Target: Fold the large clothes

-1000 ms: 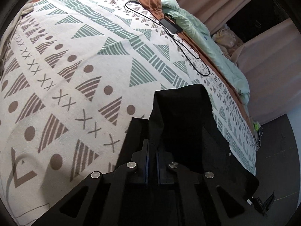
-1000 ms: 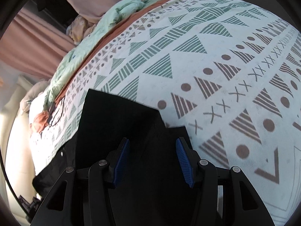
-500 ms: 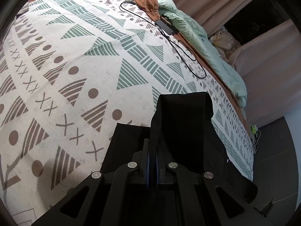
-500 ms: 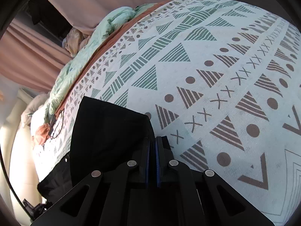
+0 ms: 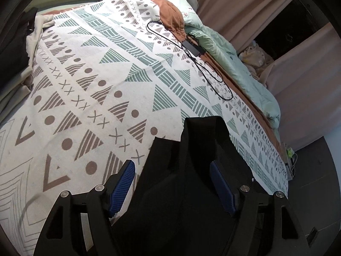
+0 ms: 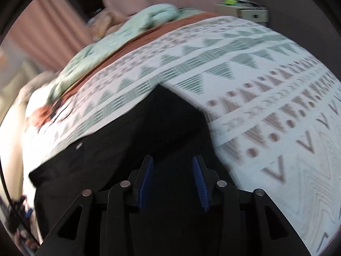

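Garment (image 5: 191, 181) position: the black garment lay on the patterned bedspread (image 5: 96, 85), filling the lower centre of the left wrist view, with a folded flap rising to a blunt edge at mid-frame.

Left gripper (image 5: 172, 183): the jaws were opening and stood wide. The blue pads (image 5: 122, 186) sat clear of the cloth, with black fabric lying beneath the gap and nothing pinched.

Right gripper (image 6: 173, 183): the jaws were opening and stood part-way apart. The garment (image 6: 159, 132) lay below and ahead of them, and no cloth was pressed between the pads.

Step in hand, as a judgement: release at the end of one fold, with both tools letting go of the laid cloth. The next move probably calls for finding a fresh edge or corner on each side, closing on a single folded layer, and carrying it across without dragging the layers beneath.

View differences: the left wrist view was sharp and showed a charger with its looped cable (image 5: 191, 49) in the upper centre, beside a pale green quilt (image 5: 234, 64) at upper right. The right wrist view was motion-blurred. It alone showed the garment's far corner as a point at mid-frame and a small white cabinet (image 6: 245, 12) at the upper right.
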`<move>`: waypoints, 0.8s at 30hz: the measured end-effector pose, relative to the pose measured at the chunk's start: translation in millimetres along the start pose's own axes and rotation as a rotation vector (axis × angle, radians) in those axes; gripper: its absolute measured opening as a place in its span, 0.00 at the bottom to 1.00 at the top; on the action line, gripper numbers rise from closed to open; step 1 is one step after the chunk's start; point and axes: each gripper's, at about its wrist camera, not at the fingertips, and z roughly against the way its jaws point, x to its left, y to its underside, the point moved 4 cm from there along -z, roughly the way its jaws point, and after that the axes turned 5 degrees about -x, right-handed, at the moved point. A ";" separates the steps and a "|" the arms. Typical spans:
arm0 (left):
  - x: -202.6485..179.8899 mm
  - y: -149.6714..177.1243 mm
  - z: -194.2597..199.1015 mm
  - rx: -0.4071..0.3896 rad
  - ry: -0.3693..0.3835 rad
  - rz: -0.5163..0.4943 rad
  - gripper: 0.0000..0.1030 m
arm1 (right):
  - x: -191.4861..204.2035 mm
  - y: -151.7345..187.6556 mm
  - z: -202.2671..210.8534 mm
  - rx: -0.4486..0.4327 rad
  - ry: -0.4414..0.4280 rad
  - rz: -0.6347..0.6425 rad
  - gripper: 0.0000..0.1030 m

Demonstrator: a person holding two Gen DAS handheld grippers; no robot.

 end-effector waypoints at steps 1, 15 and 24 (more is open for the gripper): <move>1.3 2.9 2.9 0.004 -0.005 -0.001 0.72 | 10.7 5.0 -1.2 0.015 -0.024 0.025 0.47; 47.7 57.1 34.8 0.074 -0.058 0.046 0.71 | 123.0 77.4 -31.3 0.162 -0.071 0.277 0.55; 55.4 67.3 7.4 0.114 -0.101 0.040 0.64 | 134.7 93.2 -65.9 0.185 0.028 0.323 0.56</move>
